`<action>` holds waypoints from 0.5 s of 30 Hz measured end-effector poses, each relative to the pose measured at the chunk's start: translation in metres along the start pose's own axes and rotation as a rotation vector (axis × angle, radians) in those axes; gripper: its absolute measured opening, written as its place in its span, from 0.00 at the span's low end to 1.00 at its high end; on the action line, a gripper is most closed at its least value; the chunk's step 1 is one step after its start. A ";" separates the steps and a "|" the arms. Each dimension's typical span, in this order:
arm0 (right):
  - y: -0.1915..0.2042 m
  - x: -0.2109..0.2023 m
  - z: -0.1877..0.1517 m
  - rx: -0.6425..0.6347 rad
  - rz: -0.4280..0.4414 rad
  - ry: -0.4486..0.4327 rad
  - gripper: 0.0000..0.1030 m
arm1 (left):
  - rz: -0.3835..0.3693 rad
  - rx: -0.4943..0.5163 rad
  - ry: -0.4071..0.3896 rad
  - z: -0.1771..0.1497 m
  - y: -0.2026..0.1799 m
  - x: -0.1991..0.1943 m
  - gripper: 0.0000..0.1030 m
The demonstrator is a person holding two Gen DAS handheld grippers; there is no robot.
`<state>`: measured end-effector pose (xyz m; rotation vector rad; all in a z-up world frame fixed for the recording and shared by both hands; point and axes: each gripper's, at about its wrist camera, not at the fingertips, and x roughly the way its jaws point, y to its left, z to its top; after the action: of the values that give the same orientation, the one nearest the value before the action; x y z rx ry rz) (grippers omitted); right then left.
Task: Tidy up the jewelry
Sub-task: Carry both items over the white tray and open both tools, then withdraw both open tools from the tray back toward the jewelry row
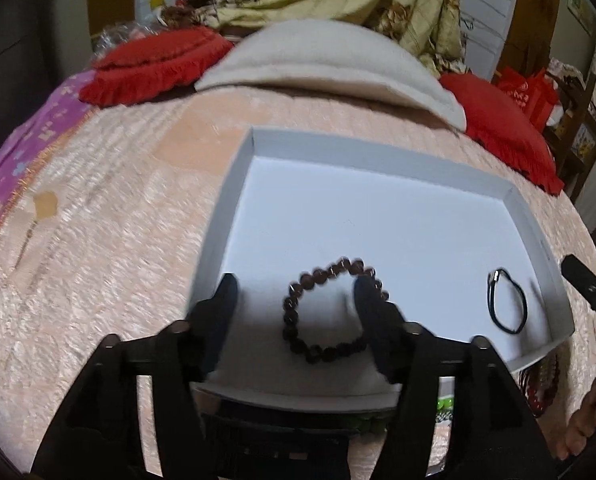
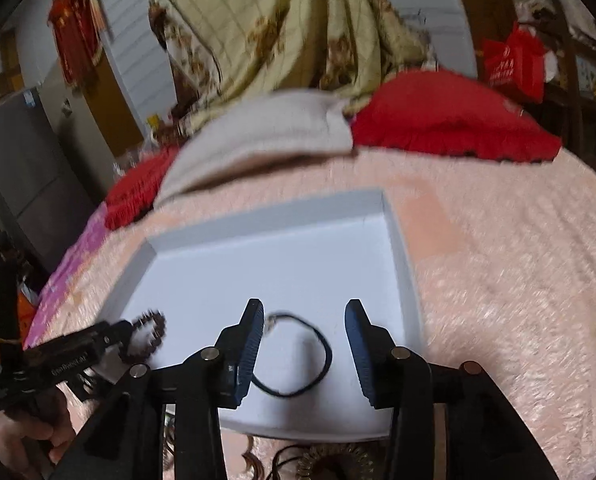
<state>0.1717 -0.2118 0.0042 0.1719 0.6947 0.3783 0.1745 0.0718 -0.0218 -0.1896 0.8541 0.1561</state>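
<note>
On left hand-held gripper (image 2: 138,330), blurred lettering, perhaps "GenRobot.AI"; both hand-held grippers (image 2: 303,344) agape.

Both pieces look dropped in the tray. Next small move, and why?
Probably lift both tools clear. The bead bracelet and black cord bracelet lie flat in the white tray, and the left tool and right tool are open, gripping neither.

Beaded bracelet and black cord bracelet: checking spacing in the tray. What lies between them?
Only bare white tray floor separates the beaded bracelet from the black cord bracelet, best seen in the left wrist view.
</note>
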 end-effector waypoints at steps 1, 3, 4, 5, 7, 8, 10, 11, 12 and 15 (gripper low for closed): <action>0.000 -0.004 0.001 -0.001 0.002 -0.010 0.43 | 0.000 -0.007 -0.021 0.001 0.002 -0.004 0.69; 0.002 -0.009 0.000 -0.014 -0.013 -0.013 0.43 | -0.010 -0.023 -0.036 0.003 0.005 -0.007 0.69; 0.002 -0.011 -0.001 -0.020 -0.030 -0.006 0.43 | -0.025 -0.034 -0.041 0.004 0.007 -0.009 0.69; 0.001 -0.012 -0.002 -0.028 -0.054 0.005 0.43 | -0.045 -0.042 -0.044 0.004 0.009 -0.010 0.69; 0.000 -0.016 -0.004 -0.038 -0.069 0.007 0.43 | -0.075 -0.049 -0.048 0.004 0.010 -0.014 0.69; -0.001 -0.022 -0.006 -0.046 -0.067 -0.009 0.43 | -0.096 -0.051 -0.052 0.004 0.010 -0.018 0.69; -0.001 -0.034 -0.009 -0.064 -0.077 -0.037 0.43 | -0.140 -0.055 -0.066 0.001 0.010 -0.027 0.69; 0.000 -0.042 -0.012 -0.073 -0.086 -0.053 0.43 | -0.159 -0.057 -0.068 -0.001 0.011 -0.031 0.69; 0.000 -0.047 -0.014 -0.072 -0.088 -0.059 0.43 | -0.182 -0.057 -0.068 -0.004 0.011 -0.035 0.69; -0.002 -0.064 -0.027 -0.047 -0.109 -0.045 0.43 | -0.254 -0.036 -0.064 -0.019 0.007 -0.056 0.69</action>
<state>0.1100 -0.2382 0.0210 0.0969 0.6477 0.2853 0.1230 0.0704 0.0073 -0.3228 0.7570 -0.0599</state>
